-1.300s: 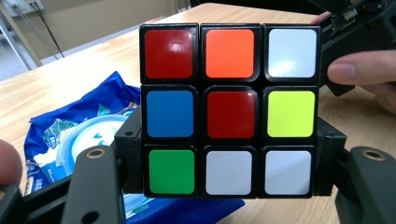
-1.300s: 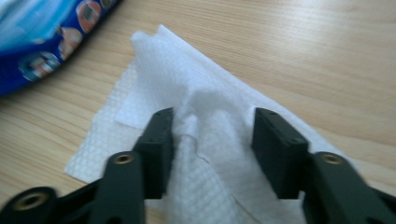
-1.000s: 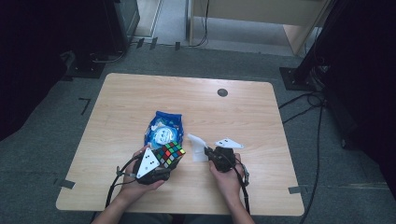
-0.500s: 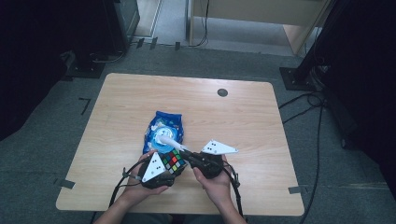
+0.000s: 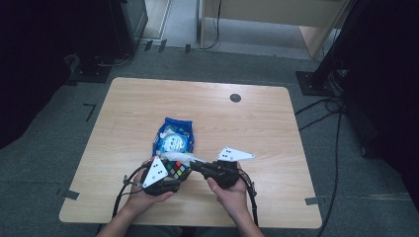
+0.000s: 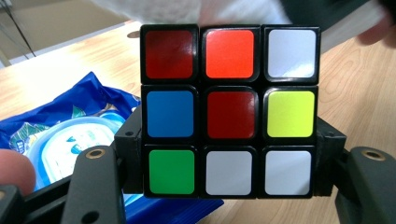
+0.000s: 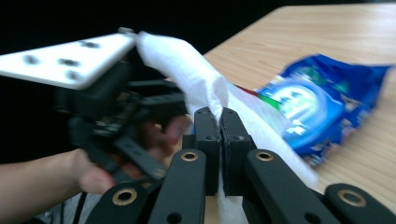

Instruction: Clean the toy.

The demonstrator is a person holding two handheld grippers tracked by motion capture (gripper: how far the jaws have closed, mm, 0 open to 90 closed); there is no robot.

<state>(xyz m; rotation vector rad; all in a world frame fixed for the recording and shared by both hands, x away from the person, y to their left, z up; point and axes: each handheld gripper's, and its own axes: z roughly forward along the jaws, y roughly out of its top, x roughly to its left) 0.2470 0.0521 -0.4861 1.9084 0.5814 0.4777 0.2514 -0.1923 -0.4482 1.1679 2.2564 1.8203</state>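
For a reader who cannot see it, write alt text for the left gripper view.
A scrambled puzzle cube is clamped between the left gripper's black jaws, its centre sticker red. Behind it lie a blue packet and the wooden table.

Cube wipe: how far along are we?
Done: the left gripper has the cube clamped off the table, and the right gripper is shut on a white wipe pulled from the blue pack. In hand: wipe draped against the cube. Left: apparently the wiping itself; no face looks covered yet.
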